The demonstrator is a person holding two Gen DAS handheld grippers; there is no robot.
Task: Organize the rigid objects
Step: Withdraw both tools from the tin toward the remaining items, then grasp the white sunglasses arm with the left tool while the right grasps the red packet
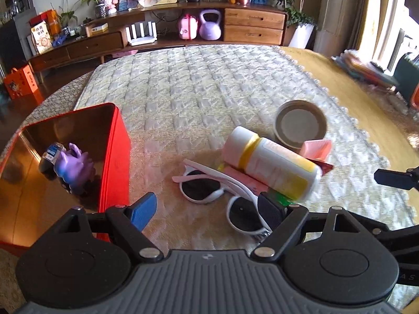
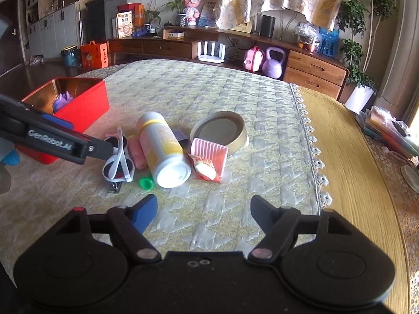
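Tidying just begun: purple toy (image 1: 76,167) already inside red tin (image 1: 115,157).
Still loose on quilt (image 1: 209,83): sunglasses (image 1: 207,185), white bottle (image 1: 272,164), round lid (image 1: 301,125). Left gripper (image 1: 209,206) and right gripper (image 2: 204,209) both spread wide, gripping nothing.

Left gripper (image 1: 207,210) is hanging over the quilted cover (image 1: 209,83), jaws standing wide, nothing between the pads. White sunglasses (image 1: 222,193) are lying just ahead of the tips, one lens partly behind the black right finger (image 1: 269,212). White-and-yellow bottle (image 1: 272,166) is lying on its side just beyond them, resting across pink items. Round tin lid (image 1: 301,125) is sitting farther ahead, to the right. Red box (image 1: 115,157) is standing left of the blue finger (image 1: 144,209), holding a purple toy (image 1: 76,167). Other gripper's tip (image 1: 392,179) is poking in at far right.
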